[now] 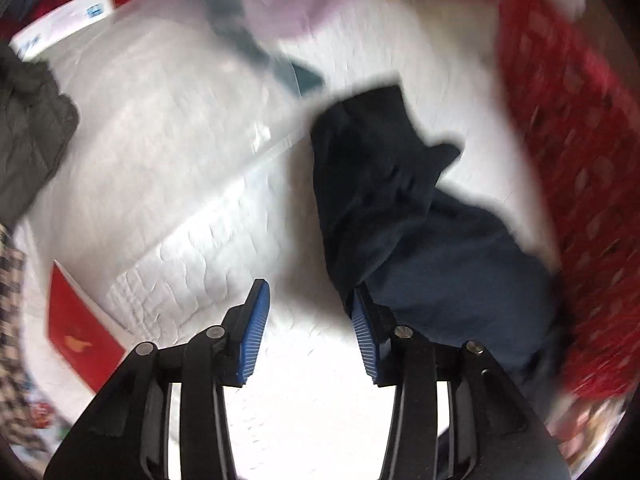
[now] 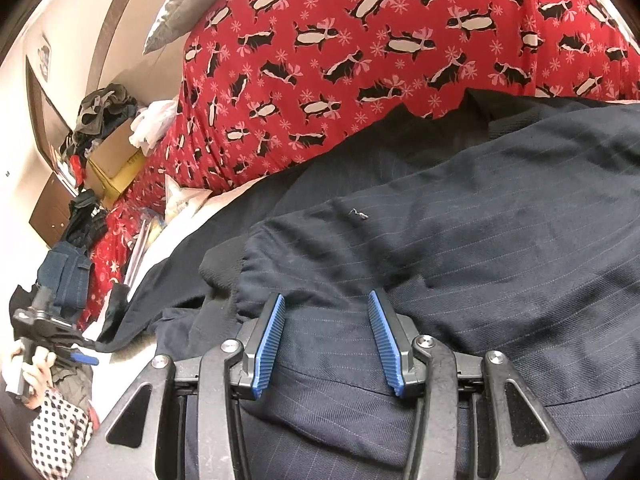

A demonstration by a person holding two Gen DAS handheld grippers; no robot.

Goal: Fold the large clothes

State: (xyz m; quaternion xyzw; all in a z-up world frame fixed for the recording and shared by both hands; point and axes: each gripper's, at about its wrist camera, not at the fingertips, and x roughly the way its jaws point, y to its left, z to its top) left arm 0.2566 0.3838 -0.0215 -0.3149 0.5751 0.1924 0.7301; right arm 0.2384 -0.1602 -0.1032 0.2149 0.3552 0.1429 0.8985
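Observation:
A dark navy pinstriped garment (image 2: 480, 240) lies spread over the bed and fills most of the right wrist view. My right gripper (image 2: 327, 296) rests on it, jaws apart, with flat cloth under the gap and a bunched fold at the fingertips. The left wrist view is blurred: the same garment (image 1: 400, 208) hangs in a dark fold at the right, its edge draped over the tip of the right finger (image 1: 362, 320). My left gripper (image 1: 310, 290) is open, with only white bedding showing between its pads. A hand (image 2: 36, 364) holds that gripper at the far left of the right wrist view.
A white quilted cover (image 1: 160, 160) lies under the left gripper, a red card (image 1: 80, 328) on it and a dark grey jacket (image 1: 28, 128) at the left. A red penguin-print blanket (image 2: 360, 40) is heaped behind the garment. A cardboard box (image 2: 116, 160) and piled clothes (image 2: 100, 108) stand beyond.

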